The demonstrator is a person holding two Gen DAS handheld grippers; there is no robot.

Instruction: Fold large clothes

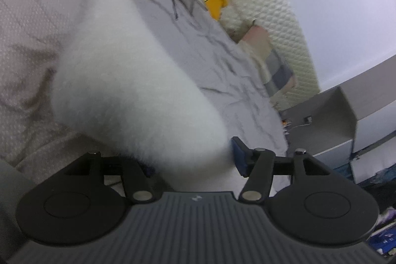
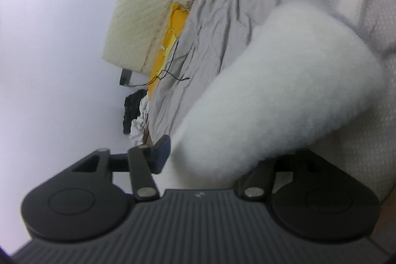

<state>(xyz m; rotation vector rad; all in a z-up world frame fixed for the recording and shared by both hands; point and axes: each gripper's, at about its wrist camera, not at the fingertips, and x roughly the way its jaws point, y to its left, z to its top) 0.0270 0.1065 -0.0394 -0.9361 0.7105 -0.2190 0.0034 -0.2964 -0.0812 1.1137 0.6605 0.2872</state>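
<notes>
Left view, garment: one white fleece (image 1: 133, 90) runs from your left gripper (image 1: 195, 160) toward 11 o'clock over the bed (image 1: 222, 61).
Left tongs: fleece fills the gap; I cannot tell if the pads bite.
Right view, garment: the same fleece (image 2: 284, 90) leaves your right gripper (image 2: 212, 160) toward 2 o'clock.
Right tongs: grip not readable either.
Progress: lifted, no fold visible; folding remains, in my judgement.

Bed (image 1: 222, 61) under wrinkled grey sheet; white fluffy garment (image 1: 128, 81) lies on it.
</notes>
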